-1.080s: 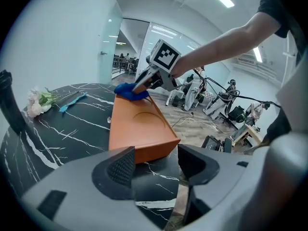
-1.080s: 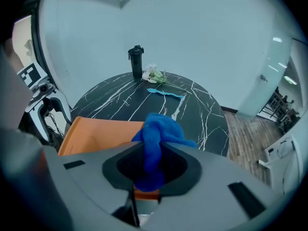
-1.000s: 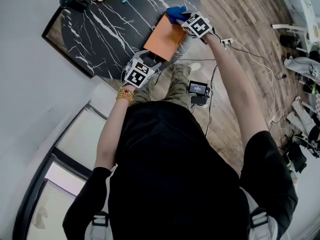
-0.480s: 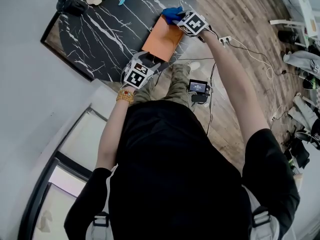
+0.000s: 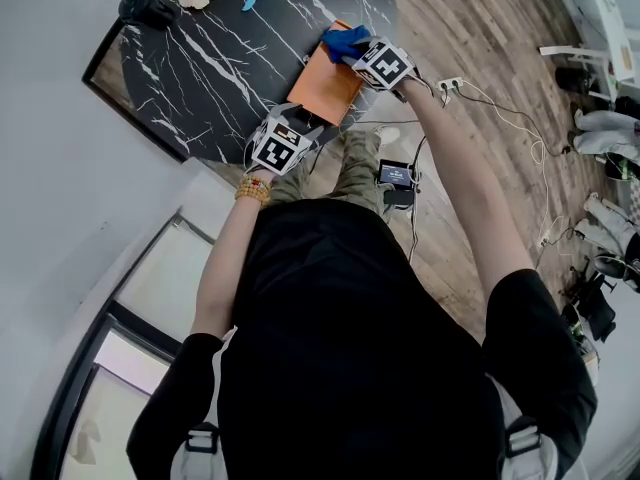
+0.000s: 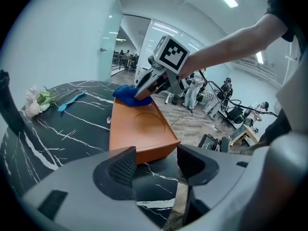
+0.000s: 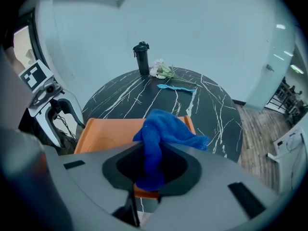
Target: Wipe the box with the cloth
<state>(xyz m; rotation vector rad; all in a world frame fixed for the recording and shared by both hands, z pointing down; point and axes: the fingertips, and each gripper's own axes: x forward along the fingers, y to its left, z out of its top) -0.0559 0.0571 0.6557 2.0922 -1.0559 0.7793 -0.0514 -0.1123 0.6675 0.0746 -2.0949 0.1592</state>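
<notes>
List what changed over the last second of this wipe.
The right gripper, shut on the blue cloth, slid it slightly further onto the orange box's far end. The left gripper's jaws have just closed a little; they stand apart with nothing between them. That gripper stayed at the box's near end, and the box did not move.

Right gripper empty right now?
No, the right gripper has the blue cloth pinched between its jaws, over the orange box.

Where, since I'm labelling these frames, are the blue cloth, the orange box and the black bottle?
blue cloth (image 7: 166, 126), right gripper view, on its bunched folds.
orange box (image 6: 137, 129), left gripper view, on its top face.
black bottle (image 7: 142, 61), right gripper view, on its body.
</notes>
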